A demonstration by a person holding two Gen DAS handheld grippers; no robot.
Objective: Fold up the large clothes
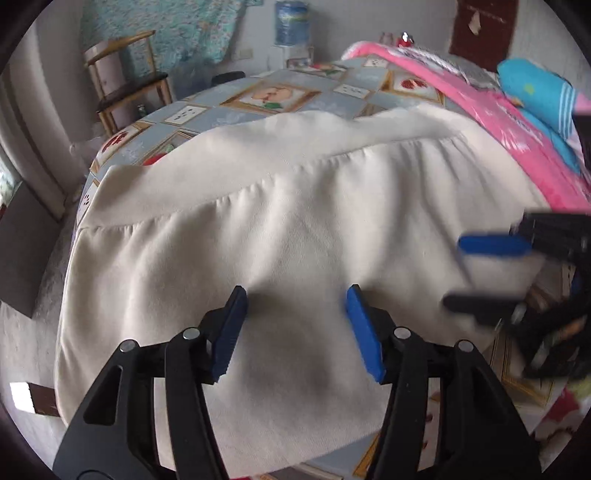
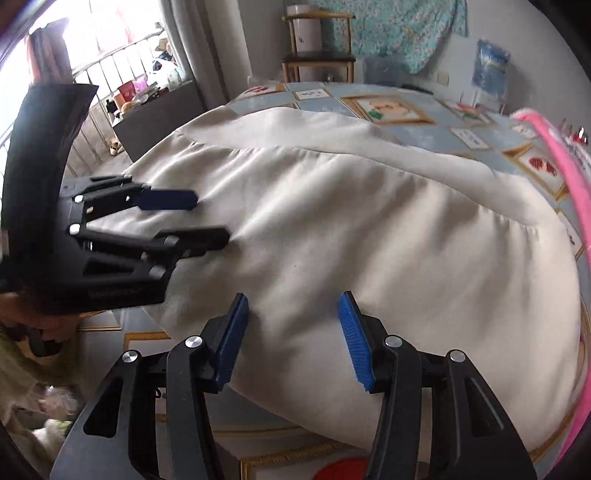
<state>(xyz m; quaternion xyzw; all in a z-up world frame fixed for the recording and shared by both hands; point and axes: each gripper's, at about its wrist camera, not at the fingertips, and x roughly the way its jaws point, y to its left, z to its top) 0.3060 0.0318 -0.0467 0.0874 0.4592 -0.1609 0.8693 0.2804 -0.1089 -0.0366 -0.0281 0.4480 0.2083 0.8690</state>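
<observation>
A large cream garment point(image 1: 295, 221) with a gathered seam lies spread on a bed covered by a patterned sheet point(image 1: 277, 96). My left gripper point(image 1: 297, 295) is open just above the cloth's near part, with nothing between its blue pads. The right gripper point(image 1: 454, 273), blurred, reaches in from the right over the garment's edge. In the right wrist view the garment point(image 2: 369, 221) fills the middle. My right gripper point(image 2: 293, 299) stands open over the cloth and holds nothing. The left gripper point(image 2: 212, 218) comes in from the left with its jaws apart and its tips at the cloth.
A pink blanket point(image 1: 480, 110) and a blue pillow point(image 1: 535, 92) lie along the bed's far right side. A wooden chair point(image 1: 125, 74) and a water bottle point(image 1: 291, 22) stand by the wall. A railed window point(image 2: 110, 74) is at the left of the right wrist view.
</observation>
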